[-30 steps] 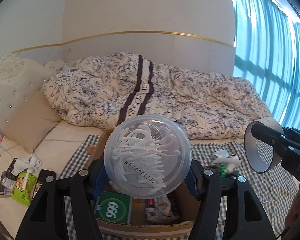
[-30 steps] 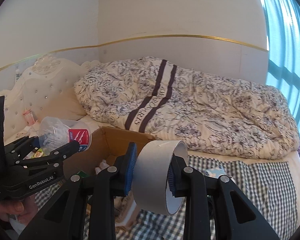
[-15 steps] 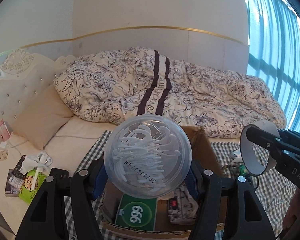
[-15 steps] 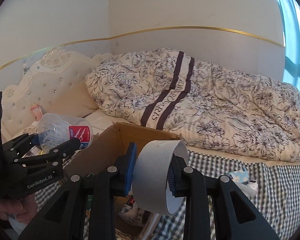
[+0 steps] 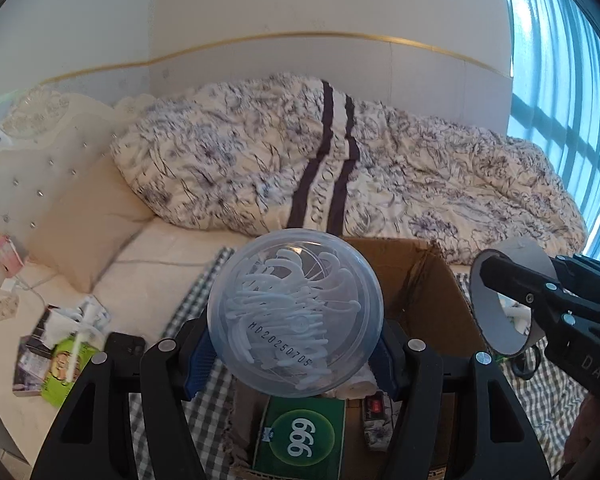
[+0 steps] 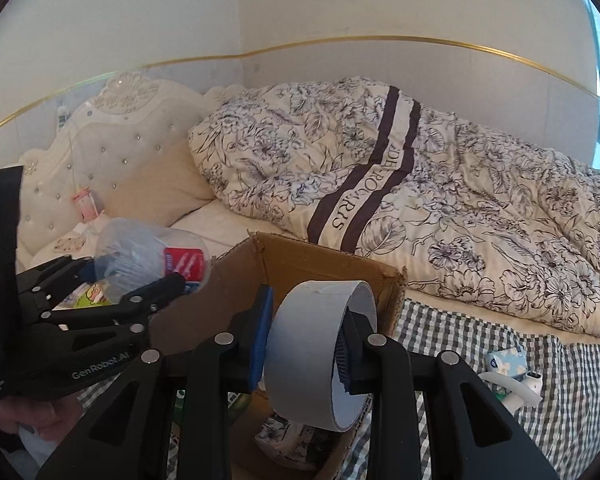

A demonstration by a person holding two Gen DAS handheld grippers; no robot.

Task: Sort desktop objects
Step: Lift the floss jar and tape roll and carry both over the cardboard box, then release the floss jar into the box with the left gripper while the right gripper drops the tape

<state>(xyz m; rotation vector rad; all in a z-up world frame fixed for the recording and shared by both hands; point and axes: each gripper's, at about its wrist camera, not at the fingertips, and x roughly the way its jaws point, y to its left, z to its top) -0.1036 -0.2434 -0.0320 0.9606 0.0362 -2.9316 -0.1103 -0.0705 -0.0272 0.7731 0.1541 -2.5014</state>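
Note:
My left gripper [image 5: 296,348] is shut on a clear round plastic jar [image 5: 295,312] of white floss picks, held over an open cardboard box [image 5: 428,280] on the bed. Inside the box lie a green "999" packet [image 5: 304,436] and some small items. My right gripper [image 6: 304,344] is shut on a grey tape roll [image 6: 312,356], hanging above the same cardboard box [image 6: 312,260]. In the left wrist view the right gripper with the tape roll [image 5: 504,300] shows at the right. In the right wrist view the left gripper and its jar [image 6: 148,256] show at the left.
A checked cloth [image 6: 560,380] covers the near part of the bed, with a tissue pack [image 6: 506,362] and a white item on it. A floral duvet [image 5: 340,160] lies behind. A pillow [image 5: 88,224], a green packet [image 5: 64,364] and a black phone [image 5: 126,346] lie left.
Both grippers have swung left and closer to the box, which now sits beneath them and shows more of its inside. Each keeps its hold on its object.

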